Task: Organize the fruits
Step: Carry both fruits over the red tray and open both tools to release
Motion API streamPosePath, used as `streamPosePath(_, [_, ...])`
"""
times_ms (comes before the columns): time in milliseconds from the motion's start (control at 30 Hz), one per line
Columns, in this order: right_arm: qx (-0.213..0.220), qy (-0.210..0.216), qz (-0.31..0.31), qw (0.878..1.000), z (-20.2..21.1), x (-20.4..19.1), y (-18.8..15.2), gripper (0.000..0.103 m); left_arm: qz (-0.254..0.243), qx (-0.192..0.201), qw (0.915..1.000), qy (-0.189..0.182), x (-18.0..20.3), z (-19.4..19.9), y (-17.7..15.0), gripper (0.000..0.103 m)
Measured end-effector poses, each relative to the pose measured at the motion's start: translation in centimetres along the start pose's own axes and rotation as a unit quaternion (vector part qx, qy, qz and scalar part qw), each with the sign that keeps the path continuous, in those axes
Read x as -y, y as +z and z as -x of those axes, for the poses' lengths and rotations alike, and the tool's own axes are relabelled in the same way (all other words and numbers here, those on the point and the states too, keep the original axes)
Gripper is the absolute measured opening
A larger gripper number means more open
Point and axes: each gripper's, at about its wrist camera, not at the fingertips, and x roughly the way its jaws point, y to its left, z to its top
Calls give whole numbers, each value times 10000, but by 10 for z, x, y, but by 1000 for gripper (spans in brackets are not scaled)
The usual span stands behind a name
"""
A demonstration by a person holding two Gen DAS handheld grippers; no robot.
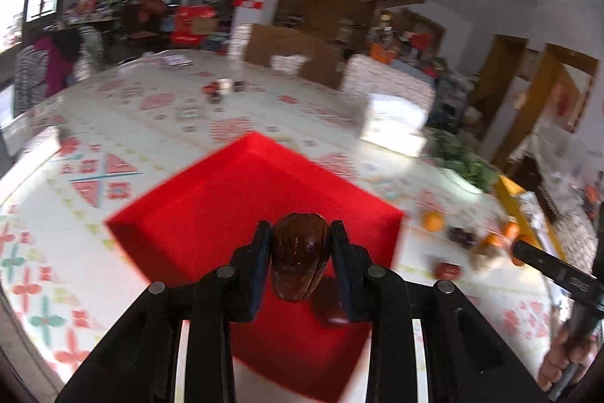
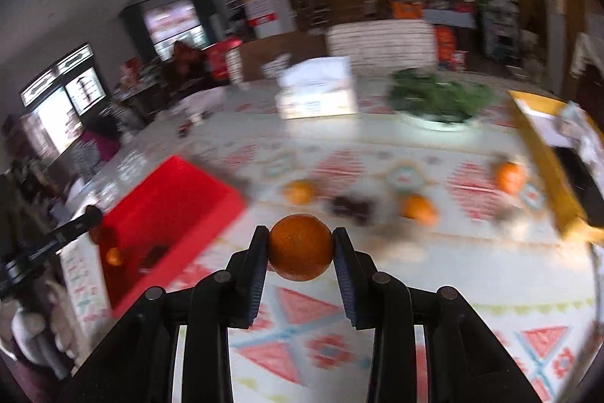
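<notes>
Left gripper point(image 1: 300, 233), seen through its own camera, is pinching a dark brown, wrinkled, glossy date-like fruit point(image 1: 298, 257) between its two black fingers, the jaws closed down to the fruit's width. It is hanging over the shallow, square red plastic tray point(image 1: 211, 214), which is sitting on the patterned red-and-white tablecloth point(image 1: 75, 176). A second dark red fruit point(image 1: 330, 304) is lying in the tray just below the fingers. Off to the right, loose small oranges point(image 1: 432, 221) and other dark pieces are waiting on the cloth, blurred. The risk here is that the held fruit is gripped across its narrow sides, so it could be twisting out if the jaws ease unevenly, and a drop from height could be sending it bouncing over the tray's low wall.

Right gripper point(image 2: 301, 240), in its own view, is clamping a round orange mandarin point(image 2: 301, 247) between its fingertips, jaws spread about as wide as the fruit. It is hovering over the tablecloth point(image 2: 472, 308), well to the right of the red tray point(image 2: 166, 206), where a small orange fruit point(image 2: 113, 256) and a dark piece are already lying. The left gripper point(image 2: 88, 214) is showing at the tray's near-left side. Only the pad tips are touching the round skin, so the mandarin could be rolling free mid-carry; both tools converging on one tray could also be colliding.
</notes>
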Motion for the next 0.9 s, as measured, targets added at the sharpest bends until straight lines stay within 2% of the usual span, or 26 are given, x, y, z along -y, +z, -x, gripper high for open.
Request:
streamPosePath(100, [-317,512,79,9982,-28,-35,10,37,41,-111,9995,287,-17,-14,7,30])
streamPosePath(200, [-599,777,326,9946,-55,-71,13,37,172,-241,9985,457,-35,-29,11,30])
streamPosePath(300, [-879,865,668,9901,-85,-108,13,37,262,-328,9979,489,-46,-38,9,30])
streamPosePath(433, [-1227,837,911,9847,-130,-138,12,37,329,-500,9968,537,-55,-53,7,30])
streamPosePath(667, [-1543,798,940,9803,-174,-159,9,38,528,-583,9953,557,-69,-59,5,31])
streamPosePath(733, [-1540,778,945,9805,-178,-163,8,38,553,-581,9953,549,-70,-59,4,35])
streamPosePath(800, [-1559,777,942,9802,-181,-166,7,38,590,-543,9953,543,-70,-55,4,45])
streamPosePath(900, [-1504,744,951,9812,-179,-166,8,39,617,-387,9959,541,-68,-41,3,46])
